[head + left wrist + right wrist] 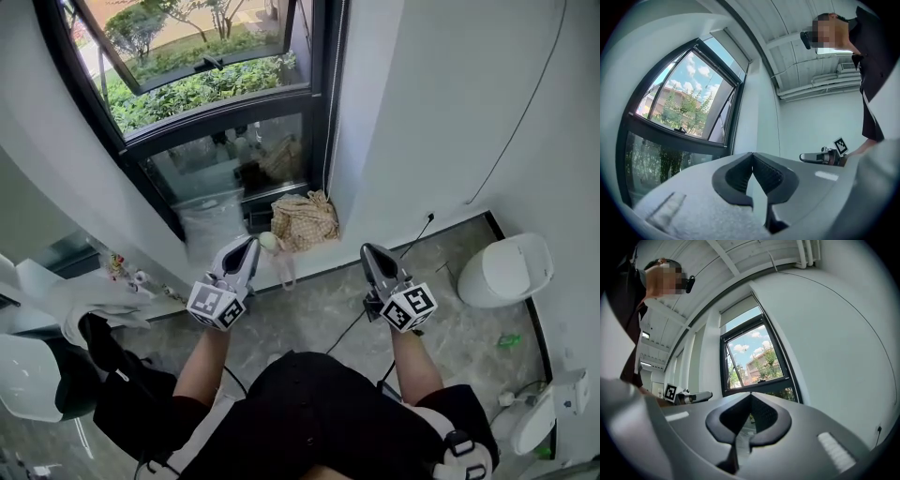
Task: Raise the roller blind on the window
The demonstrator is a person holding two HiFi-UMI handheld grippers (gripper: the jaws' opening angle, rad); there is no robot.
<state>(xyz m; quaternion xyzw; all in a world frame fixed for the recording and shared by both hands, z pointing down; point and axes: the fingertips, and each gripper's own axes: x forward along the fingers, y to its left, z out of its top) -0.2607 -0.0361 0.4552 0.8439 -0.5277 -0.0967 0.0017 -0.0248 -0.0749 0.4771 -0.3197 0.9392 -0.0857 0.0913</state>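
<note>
The window (202, 103) has a dark frame and a sash tilted open onto greenery. The roller blind (734, 45) shows as a pale band at the window's top, also seen as the blind (738, 310) in the right gripper view; the glass below it is uncovered. A thin cord (329, 103) hangs along the frame's right side. My left gripper (247, 247) and right gripper (371, 252) are held side by side below the window, both pointing at it, both shut and empty. The left gripper view shows shut jaws (752, 155); so does the right (750, 395).
On the floor under the window lie a checked cloth bag (305, 221) and a clear plastic bag (212, 225). A white bin (511, 270) stands at the right wall, with a black cable (413, 235) running across the floor. Dark clothing (122, 380) lies at the left.
</note>
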